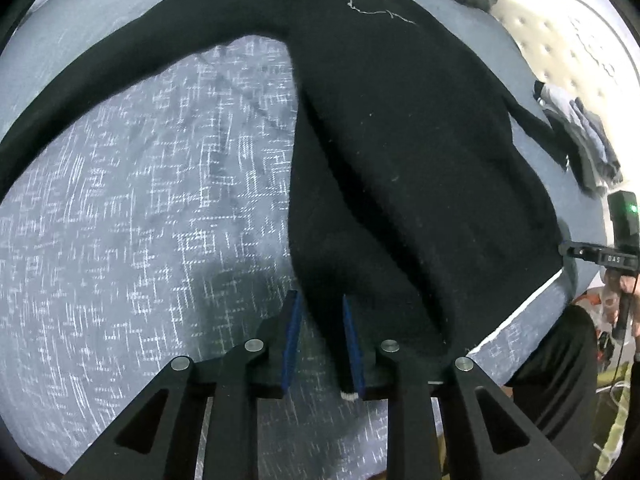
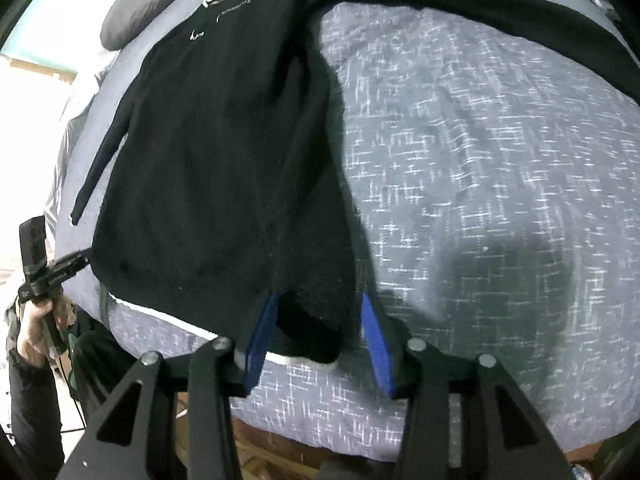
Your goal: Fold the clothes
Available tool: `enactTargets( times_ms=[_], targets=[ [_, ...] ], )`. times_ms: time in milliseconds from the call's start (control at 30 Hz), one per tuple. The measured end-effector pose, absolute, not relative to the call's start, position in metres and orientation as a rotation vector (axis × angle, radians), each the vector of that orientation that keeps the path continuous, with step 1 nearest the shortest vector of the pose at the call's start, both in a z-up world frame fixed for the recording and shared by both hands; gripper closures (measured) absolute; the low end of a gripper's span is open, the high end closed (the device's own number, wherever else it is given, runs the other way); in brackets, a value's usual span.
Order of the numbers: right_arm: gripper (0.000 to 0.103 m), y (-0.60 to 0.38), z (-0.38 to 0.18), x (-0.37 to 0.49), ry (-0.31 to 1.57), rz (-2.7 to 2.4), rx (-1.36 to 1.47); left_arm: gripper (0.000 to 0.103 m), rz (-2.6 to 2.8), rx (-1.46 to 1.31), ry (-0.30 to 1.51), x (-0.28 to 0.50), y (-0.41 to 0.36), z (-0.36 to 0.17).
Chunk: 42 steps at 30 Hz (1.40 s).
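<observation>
A black sweater (image 1: pixel 400 128) lies spread on the bed, one sleeve (image 1: pixel 120 60) stretched out to the left. My left gripper (image 1: pixel 322 300) is shut on its near hem corner. The cloth bunches between the blue pads (image 1: pixel 291 336) and rises from them in a ridge, with a white hem tip hanging behind. In the right wrist view the sweater (image 2: pixel 208 152) shows its other hem corner lying loose between the wide open fingers of my right gripper (image 2: pixel 320 300). Each gripper also shows in the other's view: the right gripper (image 1: pixel 568 249) and the left gripper (image 2: pixel 80 261), each at a hem corner.
The bed carries a grey-blue cover (image 1: pixel 140 200) with a white crosshatch pattern. Folded grey clothes (image 1: pixel 588 140) lie at its right side, and a dark pillow (image 2: pixel 136 12) sits by the sweater's collar. A person's hand (image 2: pixel 36 328) holds the left gripper beyond the bed's near edge.
</observation>
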State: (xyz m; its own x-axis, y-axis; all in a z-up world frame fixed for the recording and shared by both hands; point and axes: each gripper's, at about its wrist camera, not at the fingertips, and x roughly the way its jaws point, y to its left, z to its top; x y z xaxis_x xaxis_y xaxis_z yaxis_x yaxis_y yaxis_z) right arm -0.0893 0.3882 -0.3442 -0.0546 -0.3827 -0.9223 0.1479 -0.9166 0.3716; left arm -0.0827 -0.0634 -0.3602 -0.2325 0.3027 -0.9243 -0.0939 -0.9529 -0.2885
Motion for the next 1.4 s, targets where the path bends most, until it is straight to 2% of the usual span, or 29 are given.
enactTargets(
  times_ms=[100,167,233,267,300,400,700,900,1167,1400],
  targets=[
    [0.058,0.382,-0.35,-0.09,-0.236,-2.009,1.878,0.08,2.26,-1.774,-0.228,-0.086,-0.06,-0.366],
    [0.059,0.379,-0.352,-0.09,-0.228,-2.004,1.876,0.089,2.255,-1.779,-0.226,-0.087,-0.058,-0.369],
    [0.072,0.376,-0.352,-0.09,-0.213,-2.004,1.861,0.096,2.26,-1.769,-0.214,-0.087,-0.056,-0.368],
    [0.076,0.374,-0.352,-0.09,-0.206,-2.003,1.858,0.096,2.265,-1.76,-0.204,-0.087,-0.054,-0.366],
    [0.085,0.374,-0.35,-0.09,-0.202,-2.009,1.849,0.096,2.269,-1.754,-0.197,-0.087,-0.053,-0.364],
    [0.096,0.373,-0.341,-0.089,-0.191,-2.035,1.815,0.097,2.289,-1.708,-0.19,-0.084,-0.053,-0.349],
    [0.098,0.379,-0.294,-0.089,-0.195,-2.109,1.678,0.097,2.351,-1.559,-0.184,-0.062,-0.07,-0.284],
    [0.098,0.392,-0.26,-0.077,-0.223,-2.131,1.594,0.097,2.34,-1.536,-0.189,-0.051,-0.07,-0.267],
    [0.098,0.402,-0.258,-0.059,-0.194,-2.121,1.618,0.097,2.296,-1.578,-0.229,-0.031,-0.069,-0.28],
    [0.098,0.392,-0.288,-0.056,-0.137,-2.092,1.698,0.097,2.262,-1.717,-0.304,-0.031,-0.077,-0.315]
  ],
)
